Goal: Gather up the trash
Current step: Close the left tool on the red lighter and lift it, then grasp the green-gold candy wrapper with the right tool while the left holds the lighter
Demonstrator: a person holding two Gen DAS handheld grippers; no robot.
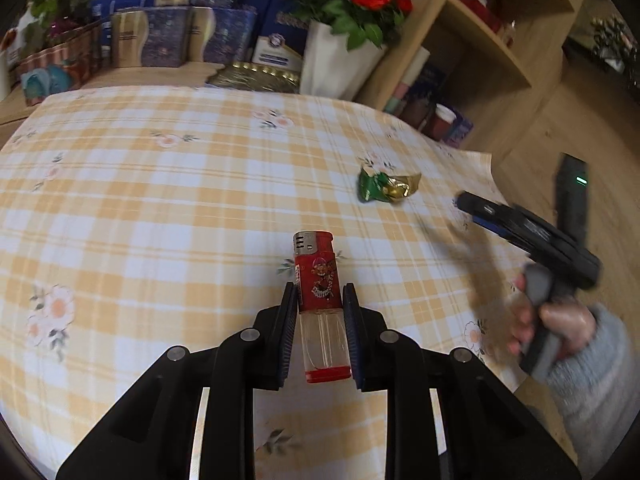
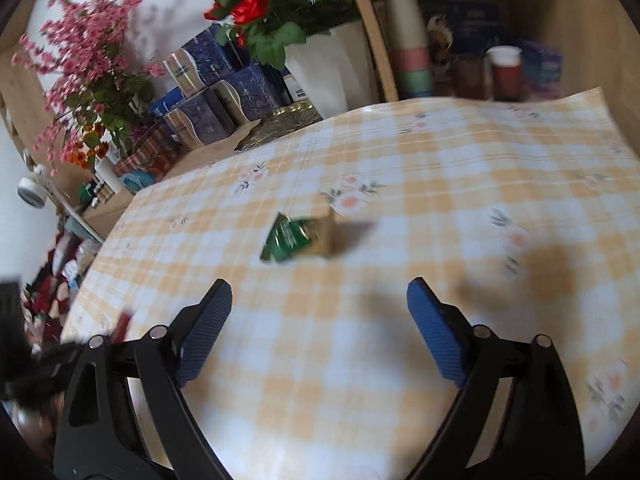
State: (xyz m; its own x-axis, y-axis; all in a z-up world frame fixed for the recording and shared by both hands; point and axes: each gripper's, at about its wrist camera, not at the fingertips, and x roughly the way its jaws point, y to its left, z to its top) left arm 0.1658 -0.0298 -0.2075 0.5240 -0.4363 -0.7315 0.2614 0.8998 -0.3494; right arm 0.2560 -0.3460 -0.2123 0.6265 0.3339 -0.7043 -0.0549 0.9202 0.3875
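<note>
1. Two grippers are seen over a table covered with a yellow-and-white checked tablecloth (image 1: 160, 184) with small flower prints.
2. A red lighter (image 1: 320, 304) is pinched by the left gripper (image 1: 320, 300): the blue pads are pressed against both sides of it, around the see-through lower body. The metal top and the red cartoon label stick out past the fingertips, so it's held lengthwise along the fingers, above the cloth.
3. The right gripper (image 2: 320, 300) is spread wide with nothing between the blue pads. It's pointed down at the cloth, and its view is pretty blurred.
4. A crumpled green-and-gold wrapper (image 2: 298, 236) is lying on the cloth just ahead of the right gripper's open fingers, not touched by them. In the left wrist view the same wrapper (image 1: 388, 186) is seen further out toward the right edge of the table, well apart from the lighter.
5. In the left wrist view the right gripper (image 1: 464, 202) is seen from the side, gripped by a hand (image 1: 560, 320) in a grey knit sleeve (image 1: 592, 376), near the table's right edge.
6. Behind the table, red flowers in a white pot (image 1: 340, 60), blue boxes (image 1: 168, 36) and a wooden shelf (image 1: 492, 40) are seen; pink flowers (image 2: 88, 56) show up in the right wrist view.
</note>
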